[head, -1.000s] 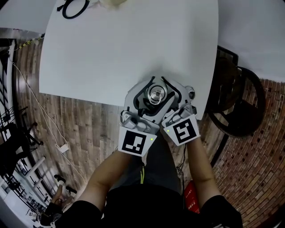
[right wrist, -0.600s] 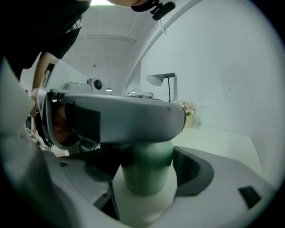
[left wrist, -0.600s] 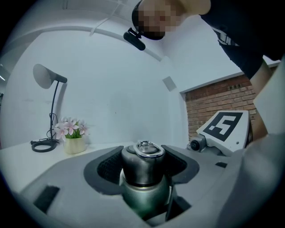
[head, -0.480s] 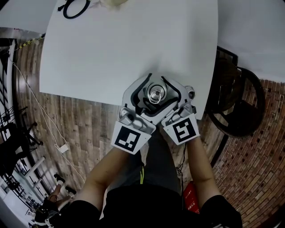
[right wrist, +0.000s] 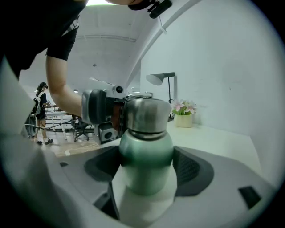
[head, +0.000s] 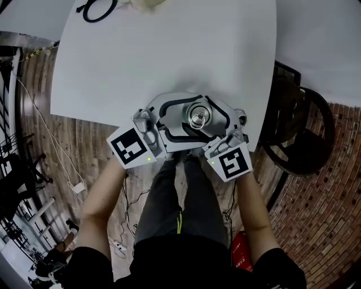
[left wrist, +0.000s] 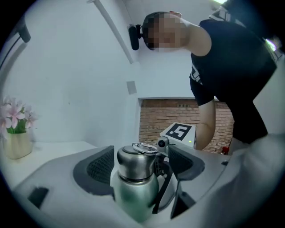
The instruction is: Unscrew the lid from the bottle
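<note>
- The counter [head: 169, 51] is plain white. You work at its near edge, over a brick-patterned floor [head: 84, 147].
- A dark chair [head: 304, 130] stands off to the right of the fingers. A black cable [head: 97, 8] loop lies at the counter's far edge, well apart from them.
- A vase [right wrist: 183, 119] of pink flowers and a lamp [right wrist: 162, 79] stand beyond the right fingers, against a white wall.
- The bottle [right wrist: 146, 147] is upright between the fingers [right wrist: 192, 171] of your right gripper [right wrist: 147, 171], which pinch its green body from both sides.
- Its steel lid [left wrist: 136, 162] is on the bottle, between the fingers [left wrist: 99, 168] of your left gripper [left wrist: 141, 156].
- Those left fingers are spread and opening, with a gap on each side of the lid.
- Your left fingers reach in from the left, higher up the bottle than the right fingers.
- A wire ring [left wrist: 144, 148] lies on top of the lid.
</note>
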Available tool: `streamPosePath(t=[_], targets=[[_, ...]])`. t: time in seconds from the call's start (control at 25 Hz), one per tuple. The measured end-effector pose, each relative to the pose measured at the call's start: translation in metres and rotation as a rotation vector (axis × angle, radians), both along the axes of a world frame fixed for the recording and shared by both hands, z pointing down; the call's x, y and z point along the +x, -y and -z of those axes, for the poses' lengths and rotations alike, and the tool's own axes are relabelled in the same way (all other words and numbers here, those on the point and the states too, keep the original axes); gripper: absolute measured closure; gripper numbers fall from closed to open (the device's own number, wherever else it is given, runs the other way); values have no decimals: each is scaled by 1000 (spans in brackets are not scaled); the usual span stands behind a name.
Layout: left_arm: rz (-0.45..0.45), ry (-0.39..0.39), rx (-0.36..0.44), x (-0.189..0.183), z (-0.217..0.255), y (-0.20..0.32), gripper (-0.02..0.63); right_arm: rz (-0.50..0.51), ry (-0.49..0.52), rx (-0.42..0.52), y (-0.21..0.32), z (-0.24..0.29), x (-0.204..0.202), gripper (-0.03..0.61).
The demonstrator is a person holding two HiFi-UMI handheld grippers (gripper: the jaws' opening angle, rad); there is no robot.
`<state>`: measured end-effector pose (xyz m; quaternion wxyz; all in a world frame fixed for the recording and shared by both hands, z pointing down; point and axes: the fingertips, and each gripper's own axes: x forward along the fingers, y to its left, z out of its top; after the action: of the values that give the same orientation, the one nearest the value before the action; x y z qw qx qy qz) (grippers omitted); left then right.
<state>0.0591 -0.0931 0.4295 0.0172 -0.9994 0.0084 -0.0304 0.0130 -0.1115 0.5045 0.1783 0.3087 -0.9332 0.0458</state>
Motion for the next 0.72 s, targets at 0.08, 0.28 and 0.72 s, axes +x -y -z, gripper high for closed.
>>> streamPosePath(t=[0.08,0.28,0.72], targets=[[-45,-4,2,4,-1,2,249,2,-7,-3,0,-1,1,235],[-118,11,15,14,-4,5,249,0,-4,-7,1,-2,2,235],[-106,11,-29,12,-9,8,337,7,0,-4,1,-1,3,235]])
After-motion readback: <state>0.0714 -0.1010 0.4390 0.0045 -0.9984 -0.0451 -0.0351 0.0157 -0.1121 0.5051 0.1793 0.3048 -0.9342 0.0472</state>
